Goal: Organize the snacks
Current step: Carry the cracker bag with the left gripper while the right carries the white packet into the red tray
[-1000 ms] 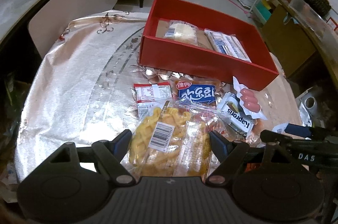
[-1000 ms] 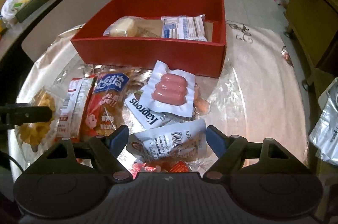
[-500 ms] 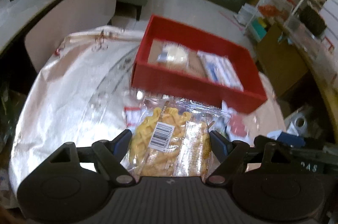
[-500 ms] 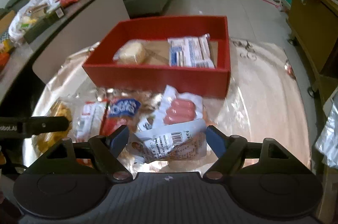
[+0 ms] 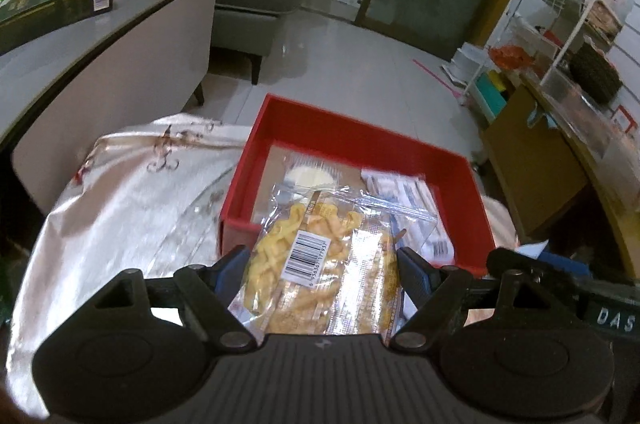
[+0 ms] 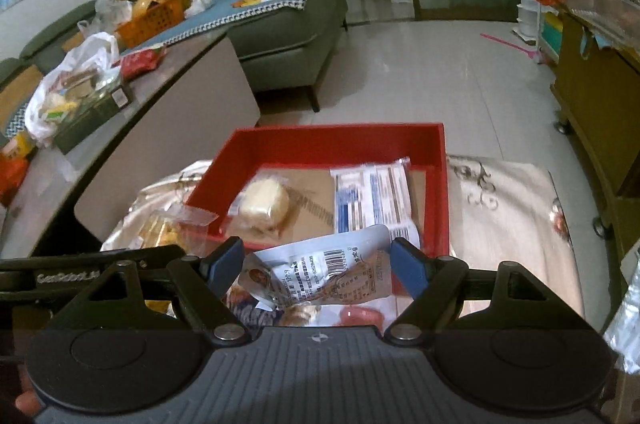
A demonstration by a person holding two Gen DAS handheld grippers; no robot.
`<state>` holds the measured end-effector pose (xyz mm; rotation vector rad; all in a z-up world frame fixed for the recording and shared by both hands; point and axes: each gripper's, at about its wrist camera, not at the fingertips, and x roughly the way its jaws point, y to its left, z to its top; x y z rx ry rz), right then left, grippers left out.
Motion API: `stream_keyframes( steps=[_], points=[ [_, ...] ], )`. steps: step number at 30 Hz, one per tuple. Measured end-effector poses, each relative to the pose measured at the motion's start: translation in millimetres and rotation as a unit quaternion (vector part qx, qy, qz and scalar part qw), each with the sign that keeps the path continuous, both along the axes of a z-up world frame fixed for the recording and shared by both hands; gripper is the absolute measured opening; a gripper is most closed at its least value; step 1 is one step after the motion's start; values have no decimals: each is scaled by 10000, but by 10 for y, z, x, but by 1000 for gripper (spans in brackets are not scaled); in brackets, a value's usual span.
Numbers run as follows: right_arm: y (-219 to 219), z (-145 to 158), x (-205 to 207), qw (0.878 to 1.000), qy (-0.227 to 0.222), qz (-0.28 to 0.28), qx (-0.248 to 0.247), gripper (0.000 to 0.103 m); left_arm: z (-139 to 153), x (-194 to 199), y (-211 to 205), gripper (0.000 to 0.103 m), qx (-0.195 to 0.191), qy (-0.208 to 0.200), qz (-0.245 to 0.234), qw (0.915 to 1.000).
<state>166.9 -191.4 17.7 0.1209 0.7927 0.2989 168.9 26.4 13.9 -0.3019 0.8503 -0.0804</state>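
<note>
My left gripper (image 5: 320,260) is shut on a clear bag of yellow snacks (image 5: 316,264) and holds it in the air over the near wall of the red box (image 5: 360,140). My right gripper (image 6: 318,260) is shut on a white and brown snack packet (image 6: 320,274), lifted in front of the red box (image 6: 332,140). The box holds a round cake in a clear wrap (image 6: 264,204) and a blue and white packet (image 6: 372,200). Other snacks on the table show blurred below the right gripper.
The box stands on a table with a shiny silver cloth (image 5: 120,192). A grey counter (image 5: 100,36) with bags and a green box (image 5: 52,10) runs along the left. A sofa (image 6: 280,20) is behind, and a wooden cabinet (image 5: 548,164) at the right.
Both grippers have risen from the table with their packets and moved toward the red box. The loose snacks on the table have dropped out of the left wrist view.
</note>
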Motion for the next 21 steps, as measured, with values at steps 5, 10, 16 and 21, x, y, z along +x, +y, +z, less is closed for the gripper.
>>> stream_keyframes(
  steps=[5, 10, 16, 21],
  points=[
    [-21, 31, 186, 9999, -62, -73, 40, 84, 18, 241, -52, 72, -20, -80, 74, 9999],
    [-46, 3, 413, 9997, -47, -164, 154, 84, 5, 476, -147, 72, 97, -167, 94, 9998],
    [-61, -104, 643, 9994, 47, -262, 242, 84, -98, 692, -260, 72, 242, -147, 73, 9996],
    [-103, -207, 783, 9988, 144, -368, 290, 84, -194, 840, -295, 72, 342, -116, 87, 9993]
  ],
)
